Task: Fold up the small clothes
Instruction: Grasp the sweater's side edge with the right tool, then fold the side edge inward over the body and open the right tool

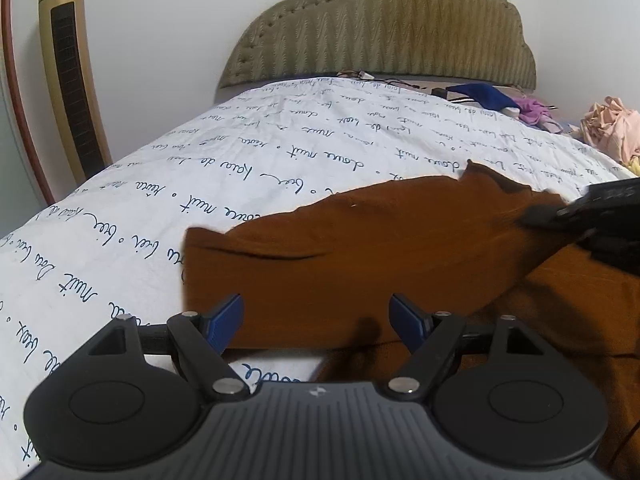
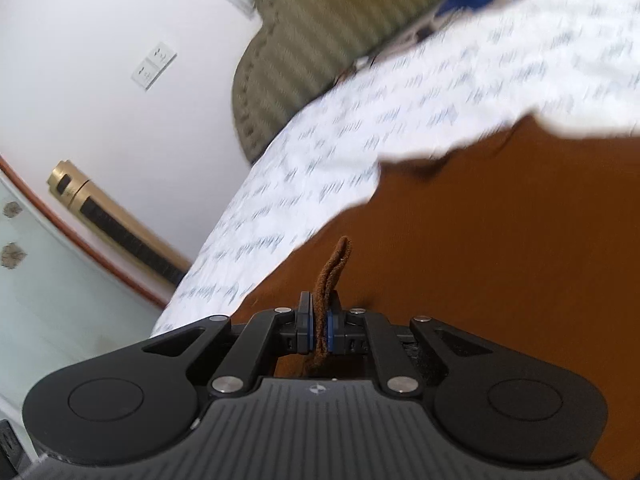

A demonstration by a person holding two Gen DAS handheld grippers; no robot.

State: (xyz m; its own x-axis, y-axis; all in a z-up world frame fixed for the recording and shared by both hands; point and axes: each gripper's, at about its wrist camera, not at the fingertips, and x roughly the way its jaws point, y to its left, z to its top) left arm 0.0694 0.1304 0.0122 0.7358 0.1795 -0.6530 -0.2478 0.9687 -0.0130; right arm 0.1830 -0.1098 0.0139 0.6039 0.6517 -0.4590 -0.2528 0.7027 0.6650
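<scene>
Presumably to carry a fold over: right gripper clamped on an edge of the brown garment spread on the bed, left gripper beside it, jaws apart, empty, ready to pin.

light: soft, even indoor, no glare
left wrist view: pretty sharp
right wrist view: motion-blurred
edges: fisheye bend, dark corners

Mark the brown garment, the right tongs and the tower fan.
brown garment (image 1: 360, 240), left wrist view, flat middle of the cloth.
right tongs (image 2: 319, 326), right wrist view, between the tips, shut on a fold.
tower fan (image 1: 68, 64), left wrist view, dark grille.
</scene>
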